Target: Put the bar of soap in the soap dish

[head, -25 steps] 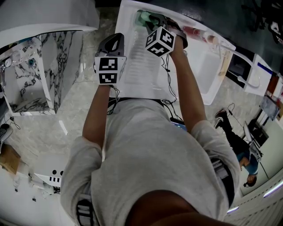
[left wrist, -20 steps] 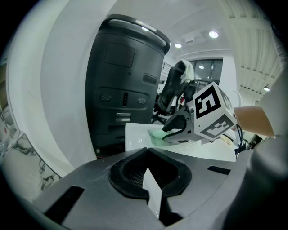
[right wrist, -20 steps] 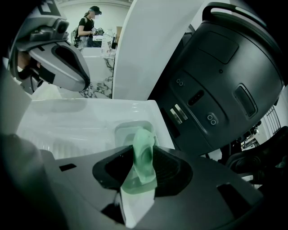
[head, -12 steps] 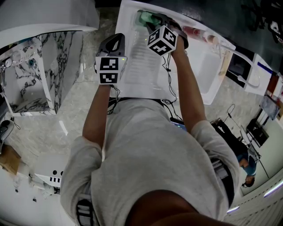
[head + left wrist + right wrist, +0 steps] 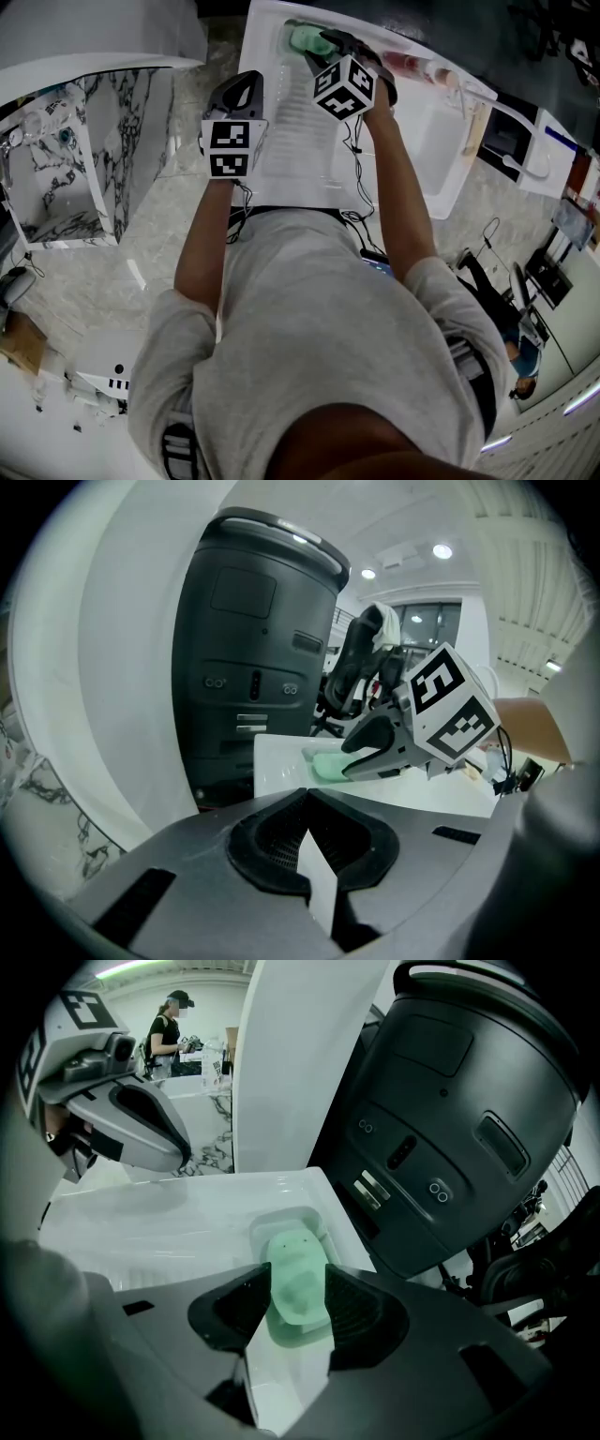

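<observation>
A pale green bar of soap (image 5: 298, 1283) lies in the recessed soap dish (image 5: 281, 1218) at the far left corner of the white sink top (image 5: 309, 141). My right gripper (image 5: 297, 1276) hangs steeply over it, its jaws opening with the soap between them, resting in the dish. In the head view the soap (image 5: 305, 39) shows just beyond the right gripper (image 5: 325, 47). My left gripper (image 5: 247, 84) hovers at the sink top's left edge, shut and holding nothing. The left gripper view shows its tips (image 5: 307, 794) meeting, with the right gripper (image 5: 375, 752) and the soap (image 5: 328, 764) ahead.
A tall dark machine (image 5: 450, 1129) stands right behind the dish. The sink basin (image 5: 427, 141) lies to the right, with bottles (image 5: 412, 66) along its back rim. A marble-patterned unit (image 5: 56, 178) stands to the left. A person (image 5: 169, 1030) stands far off.
The right gripper has rolled slightly over the dish, and more of the green soap shows beyond it. The left gripper has kept still.
</observation>
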